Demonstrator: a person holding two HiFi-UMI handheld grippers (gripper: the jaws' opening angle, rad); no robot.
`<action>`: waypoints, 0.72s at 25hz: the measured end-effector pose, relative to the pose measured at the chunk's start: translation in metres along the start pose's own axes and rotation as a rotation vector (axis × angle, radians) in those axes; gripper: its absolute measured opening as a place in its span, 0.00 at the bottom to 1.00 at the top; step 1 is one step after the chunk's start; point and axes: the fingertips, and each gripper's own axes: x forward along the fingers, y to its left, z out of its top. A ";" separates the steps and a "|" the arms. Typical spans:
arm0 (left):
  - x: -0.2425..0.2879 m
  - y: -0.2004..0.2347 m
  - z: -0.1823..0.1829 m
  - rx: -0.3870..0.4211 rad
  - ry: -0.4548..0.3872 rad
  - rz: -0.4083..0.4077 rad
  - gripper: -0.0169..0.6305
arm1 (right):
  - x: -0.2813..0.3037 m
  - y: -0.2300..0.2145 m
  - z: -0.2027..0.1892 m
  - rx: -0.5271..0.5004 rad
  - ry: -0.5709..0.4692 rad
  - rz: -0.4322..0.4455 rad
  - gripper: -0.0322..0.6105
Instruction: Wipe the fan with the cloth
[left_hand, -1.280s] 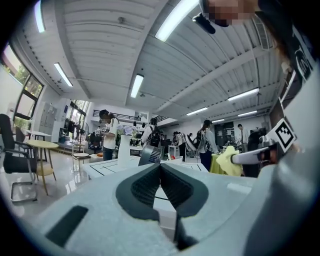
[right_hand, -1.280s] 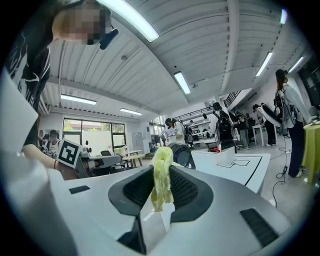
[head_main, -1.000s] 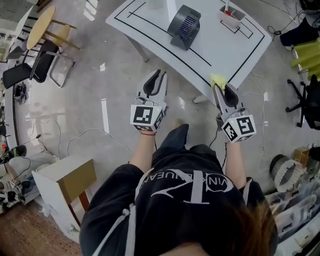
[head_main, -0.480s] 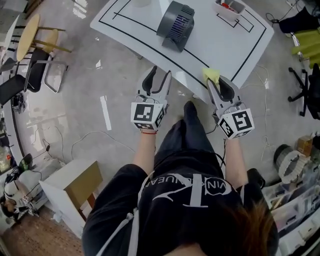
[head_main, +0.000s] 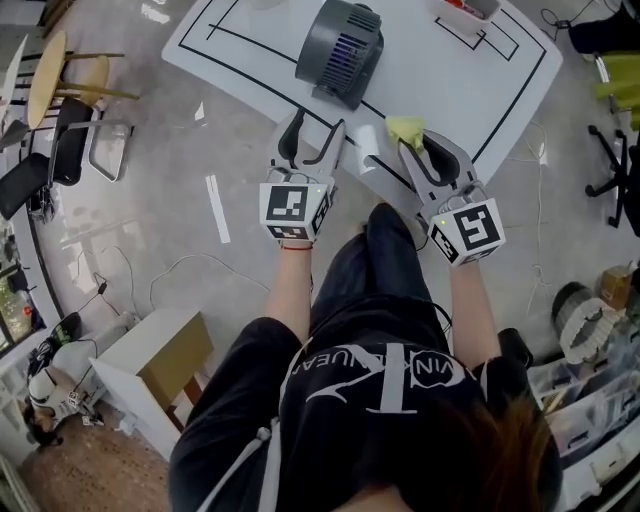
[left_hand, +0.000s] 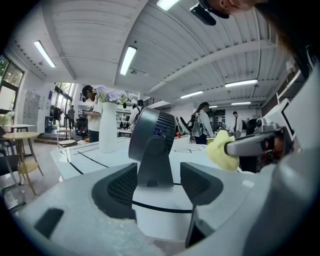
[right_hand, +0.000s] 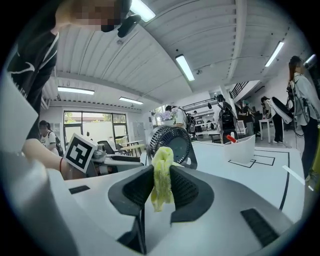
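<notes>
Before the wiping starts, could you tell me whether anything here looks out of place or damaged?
Nothing stands out. The fan stands upright on the table, and the cloth is pinched in the right gripper, not yet touching the fan.

Grey fan (head_main: 340, 45) upright on table (head_main: 455, 75), crumpled yellow cloth (head_main: 405, 130) — nearby

White black-lined table (head_main: 440, 90) bears a vase (left_hand: 109, 127) and a bin (right_hand: 240, 147)

White print on the person's black shirt (head_main: 380, 375): a large monogram crossed by small capitals, upside down in the head view, only partly legible.
</notes>
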 end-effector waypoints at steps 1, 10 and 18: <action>0.004 0.001 -0.001 -0.002 0.003 -0.003 0.44 | 0.004 0.000 -0.001 -0.009 0.005 0.010 0.20; 0.030 0.008 -0.004 0.030 0.025 -0.013 0.48 | 0.031 -0.011 -0.003 -0.010 0.001 0.031 0.20; 0.044 0.009 -0.002 0.083 0.031 -0.042 0.46 | 0.052 -0.018 0.012 -0.066 -0.047 0.054 0.20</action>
